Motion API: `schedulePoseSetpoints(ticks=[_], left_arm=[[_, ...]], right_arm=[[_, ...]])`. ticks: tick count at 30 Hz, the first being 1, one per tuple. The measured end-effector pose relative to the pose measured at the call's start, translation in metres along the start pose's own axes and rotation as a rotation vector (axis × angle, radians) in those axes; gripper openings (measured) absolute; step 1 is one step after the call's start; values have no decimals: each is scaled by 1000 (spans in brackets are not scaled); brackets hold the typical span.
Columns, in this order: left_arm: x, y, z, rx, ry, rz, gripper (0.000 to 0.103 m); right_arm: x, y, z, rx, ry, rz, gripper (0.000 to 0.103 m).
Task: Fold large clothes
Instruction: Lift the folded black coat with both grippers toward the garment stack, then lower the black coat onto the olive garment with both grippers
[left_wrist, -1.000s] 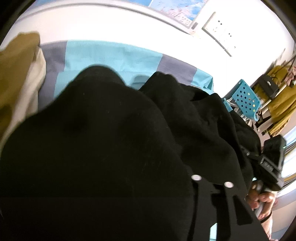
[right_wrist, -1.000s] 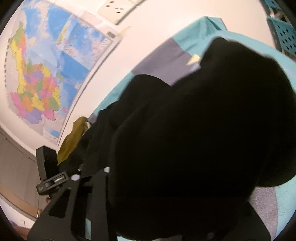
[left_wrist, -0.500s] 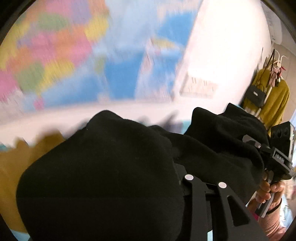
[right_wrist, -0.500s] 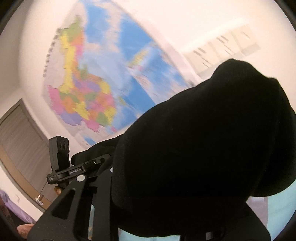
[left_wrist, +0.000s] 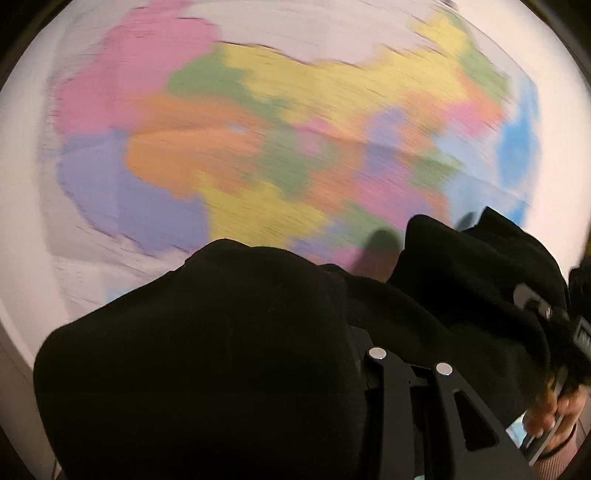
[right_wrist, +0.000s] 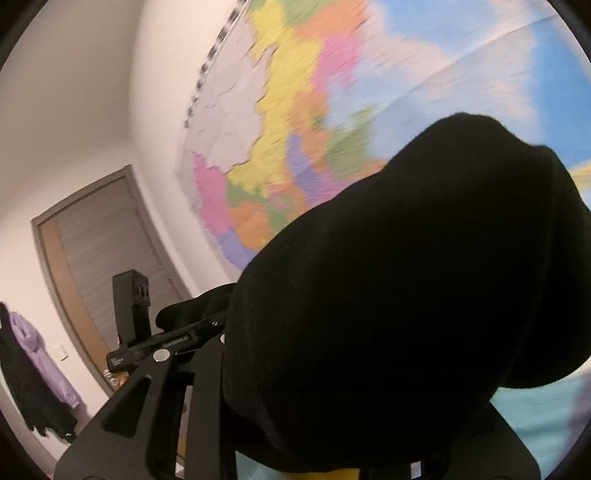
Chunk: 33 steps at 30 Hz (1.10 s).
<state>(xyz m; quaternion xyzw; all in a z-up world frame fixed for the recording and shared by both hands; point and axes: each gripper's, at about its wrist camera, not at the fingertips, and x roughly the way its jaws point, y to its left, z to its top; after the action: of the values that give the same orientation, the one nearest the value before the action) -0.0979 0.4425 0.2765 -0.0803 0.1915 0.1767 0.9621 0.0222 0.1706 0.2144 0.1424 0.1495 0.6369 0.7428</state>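
A large black garment (left_wrist: 207, 362) hangs lifted between both grippers, in front of the wall. In the left wrist view it bulges over my left gripper (left_wrist: 295, 354), which is shut on it; only the right-hand finger (left_wrist: 402, 398) shows. The cloth stretches right to the right gripper (left_wrist: 554, 325), held by a hand (left_wrist: 554, 410). In the right wrist view the black garment (right_wrist: 406, 295) covers my right gripper (right_wrist: 295, 373), also shut on it. One finger (right_wrist: 147, 391) is bare. The left gripper (right_wrist: 155, 339) appears at the left, level with it.
A coloured wall map (left_wrist: 280, 140) fills the background, blurred by motion. A grey-framed door (right_wrist: 99, 251) stands at the left, with purple and black clothes (right_wrist: 40, 373) hanging beside it. A strip of teal bed cover (right_wrist: 546, 410) shows at the bottom right.
Both grippers have swung up from the bed with the black garment in them. The views went from the teal bed cover to the wall map.
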Motion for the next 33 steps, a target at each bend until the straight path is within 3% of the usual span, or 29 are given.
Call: schedulePoseSetpoints(ticks=[2,4,6,9,11,13,17,24,26,27,31,33], left_arm=[[-1,42,-2,-43,-47,59,33],[4,76,-20,-67,-49,100,34],[26,119,-59,-126,17,135,35],[70,179,-141,-225,188,234,32],[88,208,-187,-317,289,246,30],[85,220,-212,-357,281,209,31],[69,226,-212,-360,257,176,35],[72,225,-206,-356,294,162,37],[74,225,-198,-353,302,170,33],[75,225,-194,-344,301,179,32],[73,230,-186,-356,290,203,35],[85,232,-199,-355,359,237,41]], right_arm=[[38,-4,-17,47,22,80,28],[70,-11,-50,77,69,100,28],[102,-25,-96,129,189,104,30],[146,-55,-191,209,472,21,33],[149,-67,-223,258,538,6,37],[134,-74,-227,296,508,49,42],[104,-73,-212,285,502,53,57],[61,-97,-202,393,440,-23,57],[64,-98,-193,376,409,-17,32],[63,-90,-187,330,395,-13,6],[46,-55,-190,196,407,28,5],[53,-53,-204,213,471,14,5]])
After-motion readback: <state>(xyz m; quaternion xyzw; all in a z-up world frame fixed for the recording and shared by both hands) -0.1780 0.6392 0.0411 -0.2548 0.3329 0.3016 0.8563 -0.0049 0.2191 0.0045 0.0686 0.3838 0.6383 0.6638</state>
